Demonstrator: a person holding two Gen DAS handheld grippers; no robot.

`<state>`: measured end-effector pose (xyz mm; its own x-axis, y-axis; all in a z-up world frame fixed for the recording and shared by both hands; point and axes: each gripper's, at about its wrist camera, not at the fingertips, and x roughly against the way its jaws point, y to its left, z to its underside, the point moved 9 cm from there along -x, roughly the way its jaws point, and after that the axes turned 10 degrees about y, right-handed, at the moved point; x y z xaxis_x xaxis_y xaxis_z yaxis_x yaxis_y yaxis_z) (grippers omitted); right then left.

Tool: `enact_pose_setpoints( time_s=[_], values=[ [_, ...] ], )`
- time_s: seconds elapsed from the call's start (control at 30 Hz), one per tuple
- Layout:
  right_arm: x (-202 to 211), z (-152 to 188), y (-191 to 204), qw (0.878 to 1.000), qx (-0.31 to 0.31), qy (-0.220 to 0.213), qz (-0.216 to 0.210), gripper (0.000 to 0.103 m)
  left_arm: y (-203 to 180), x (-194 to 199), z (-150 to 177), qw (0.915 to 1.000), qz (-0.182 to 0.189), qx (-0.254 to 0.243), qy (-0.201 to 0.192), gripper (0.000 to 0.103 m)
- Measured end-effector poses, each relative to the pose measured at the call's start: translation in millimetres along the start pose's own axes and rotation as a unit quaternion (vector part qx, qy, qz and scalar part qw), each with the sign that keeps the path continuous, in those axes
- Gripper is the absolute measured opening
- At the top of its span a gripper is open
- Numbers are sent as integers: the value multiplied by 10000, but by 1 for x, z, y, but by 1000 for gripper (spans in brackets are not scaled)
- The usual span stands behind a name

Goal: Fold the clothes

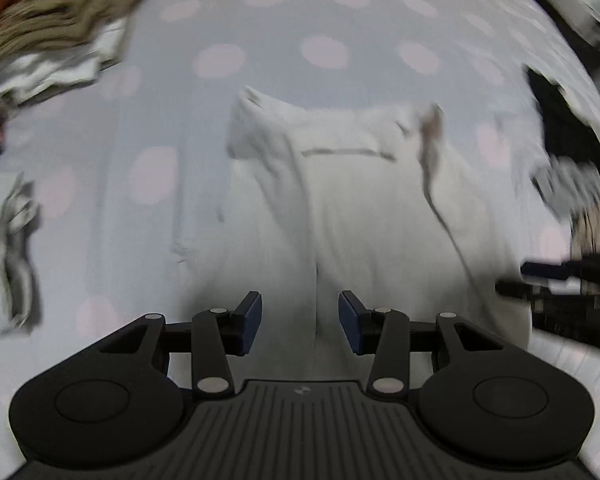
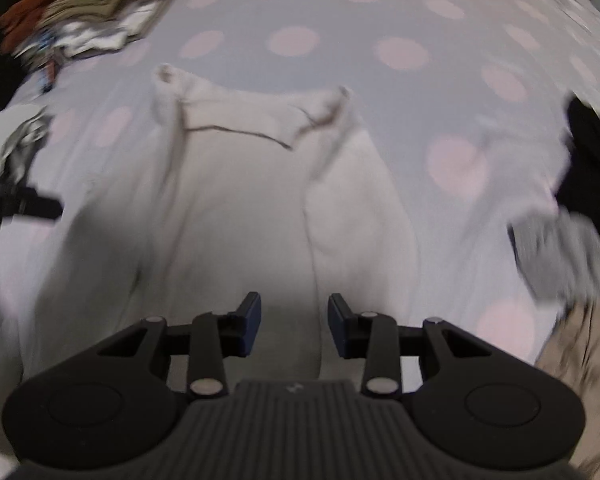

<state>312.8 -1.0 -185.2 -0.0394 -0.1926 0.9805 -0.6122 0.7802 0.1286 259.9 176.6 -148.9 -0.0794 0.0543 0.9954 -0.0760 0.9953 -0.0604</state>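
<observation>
Claws, left and right, hover agape above white garment.

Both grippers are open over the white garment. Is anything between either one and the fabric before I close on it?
Nothing visible blocks them. The left gripper and right gripper both hang open above the white garment, which lies spread on the polka-dot sheet. The other clothes, like the pile at far left, lie off to the sides.
</observation>
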Motion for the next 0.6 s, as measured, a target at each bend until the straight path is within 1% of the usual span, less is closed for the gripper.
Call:
enact_pose_setpoints(
  time_s=[0.07,0.13,0.23,0.3,0.4,0.43,0.5,0.57,0.6],
  values=[
    [-9,12,-1,9994,-323,-115,83,40,0,-15,7,9990,-75,-431,-71,41],
    [-18,25,-4,9967,-717,-315,224,40,2,-28,10,9977,-8,-639,-232,41],
    [-28,45,-8,9894,-1315,-510,349,40,4,-44,11,9962,221,-698,-468,41],
    [-30,60,-3,9829,-1650,-696,417,40,3,-54,12,9951,324,-718,-593,41],
    [-25,83,11,9749,-1962,-950,447,40,-4,-69,15,9917,405,-918,-804,41],
    [-23,90,16,9723,-2053,-1028,446,40,-6,-75,15,9912,428,-952,-818,41],
    [-17,106,27,9675,-2222,-1140,394,40,-10,-86,19,9912,446,-993,-756,37],
    [-11,120,39,9654,-2279,-1216,365,40,-13,-96,24,9917,312,-1088,-602,22],
    [-8,125,45,9651,-2272,-1247,368,41,-14,-97,26,9910,159,-1192,-592,19]
  ],
)
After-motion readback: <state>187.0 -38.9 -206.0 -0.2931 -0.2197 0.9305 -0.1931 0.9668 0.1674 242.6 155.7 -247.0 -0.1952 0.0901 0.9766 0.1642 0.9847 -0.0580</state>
